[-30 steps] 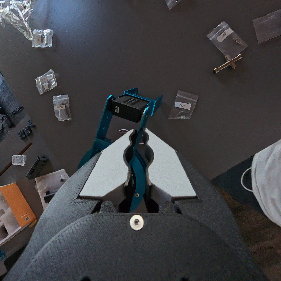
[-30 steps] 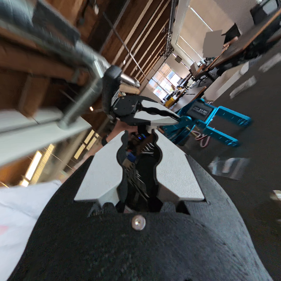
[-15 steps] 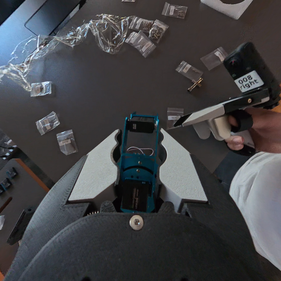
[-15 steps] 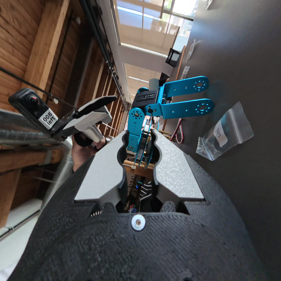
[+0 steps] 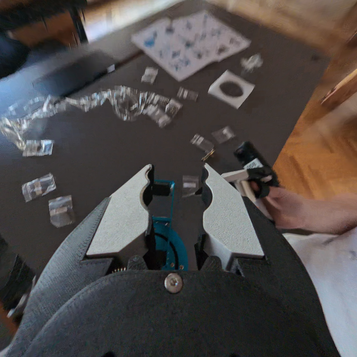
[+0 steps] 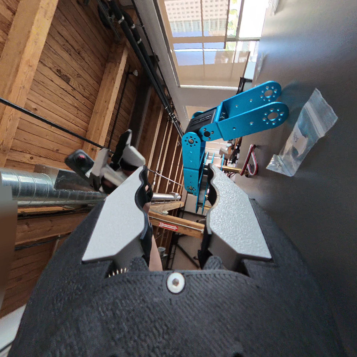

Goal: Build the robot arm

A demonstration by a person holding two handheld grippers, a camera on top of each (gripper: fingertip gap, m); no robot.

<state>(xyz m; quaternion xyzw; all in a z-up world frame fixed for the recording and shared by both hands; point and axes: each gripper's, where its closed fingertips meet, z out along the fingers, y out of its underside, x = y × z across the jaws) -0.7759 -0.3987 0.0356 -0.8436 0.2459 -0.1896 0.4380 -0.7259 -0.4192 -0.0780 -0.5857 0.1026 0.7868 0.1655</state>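
Observation:
A blue metal robot-arm assembly (image 5: 170, 243) with a black servo (image 5: 161, 188) stands on the dark grey table (image 5: 108, 158). My left gripper (image 5: 178, 167) is open above it, the fingers spread to either side and apart from it. In the right wrist view the same assembly (image 6: 243, 116) stands out from the table (image 6: 313, 222). My right gripper (image 6: 177, 167) is open, its right finger (image 6: 228, 208) next to the assembly's blue base discs (image 6: 202, 185); contact cannot be told. A small clear bag (image 6: 303, 133) lies beside the assembly. The left gripper (image 6: 129, 148) shows farther off.
Several small clear parts bags (image 5: 38, 186), crumpled clear wrap (image 5: 116, 104), a printed sheet (image 5: 191, 44), a white foam square with a round hole (image 5: 230, 90) and a small metal wrench (image 5: 208, 155) lie on the table. The table edge and wooden floor (image 5: 318, 154) are at the right. A person's forearm (image 5: 301, 210) holds the right gripper.
My left gripper has opened, let go of the blue assembly and pulled back from it. My right gripper has opened wider and come closer to the assembly's base.

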